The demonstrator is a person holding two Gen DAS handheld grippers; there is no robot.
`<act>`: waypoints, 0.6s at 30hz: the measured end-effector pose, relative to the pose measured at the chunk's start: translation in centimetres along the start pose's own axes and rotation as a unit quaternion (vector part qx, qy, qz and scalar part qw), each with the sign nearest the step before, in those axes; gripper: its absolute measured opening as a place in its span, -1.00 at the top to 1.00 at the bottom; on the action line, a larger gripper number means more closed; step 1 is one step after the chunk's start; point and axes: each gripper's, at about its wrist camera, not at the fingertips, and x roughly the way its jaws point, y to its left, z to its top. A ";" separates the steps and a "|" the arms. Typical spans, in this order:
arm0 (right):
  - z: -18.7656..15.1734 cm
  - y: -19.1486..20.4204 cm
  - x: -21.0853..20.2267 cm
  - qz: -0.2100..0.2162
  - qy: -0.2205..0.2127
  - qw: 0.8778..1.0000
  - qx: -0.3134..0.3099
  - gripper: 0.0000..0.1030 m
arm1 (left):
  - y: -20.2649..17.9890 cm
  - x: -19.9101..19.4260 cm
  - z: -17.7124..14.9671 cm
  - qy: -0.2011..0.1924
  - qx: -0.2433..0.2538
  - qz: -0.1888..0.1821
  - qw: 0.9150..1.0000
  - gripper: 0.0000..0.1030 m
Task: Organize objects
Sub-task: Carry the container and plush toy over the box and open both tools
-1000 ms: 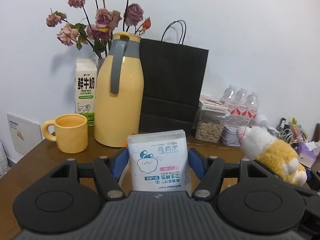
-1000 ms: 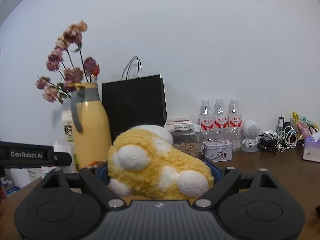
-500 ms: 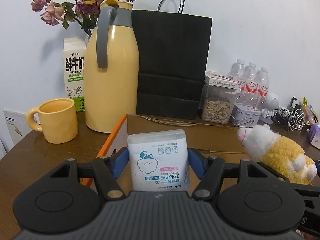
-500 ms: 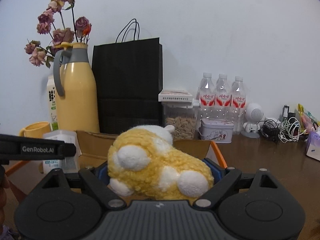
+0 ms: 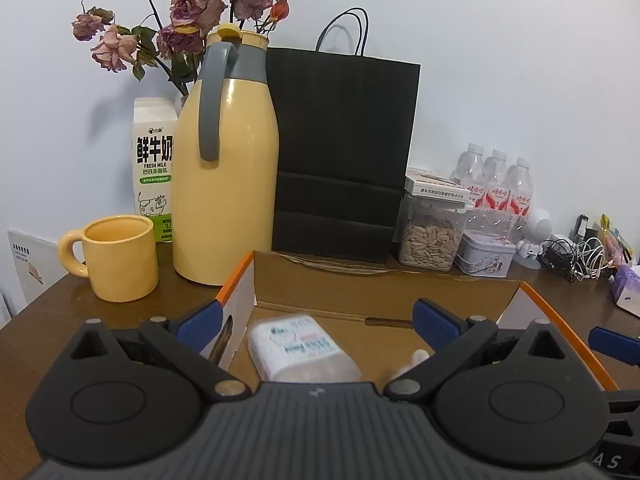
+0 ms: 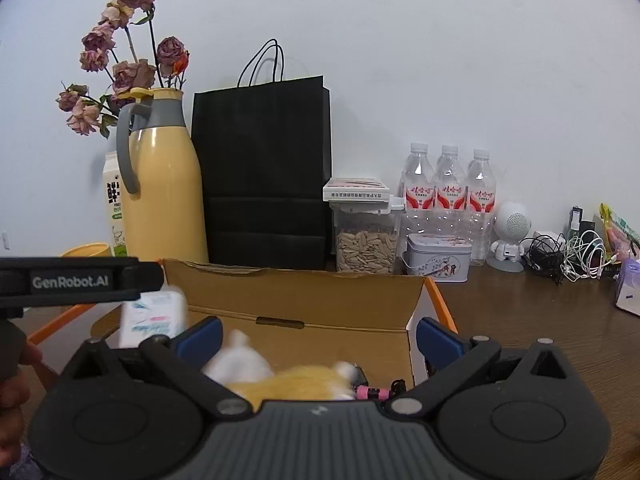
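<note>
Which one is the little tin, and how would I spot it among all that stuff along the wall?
Start at the tall black paper bag against the wall and move right, past the clear jar of seeds. The tin stands in front of three water bottles. It alone is low, pale, printed metal with a lid.
</note>
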 end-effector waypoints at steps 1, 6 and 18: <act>0.0 0.0 -0.1 0.000 -0.001 1.000 -0.001 -1.00 | 0.0 0.0 0.0 0.000 0.001 0.000 1.000 -1.00; 0.2 0.0 -0.7 0.002 -0.010 1.000 0.000 -1.00 | -0.1 -0.4 0.0 -0.006 0.000 0.000 1.000 -1.00; 0.8 -0.6 -2.9 0.001 -0.040 0.999 0.002 -1.00 | -0.5 -3.0 0.6 -0.038 -0.001 -0.012 0.999 -1.00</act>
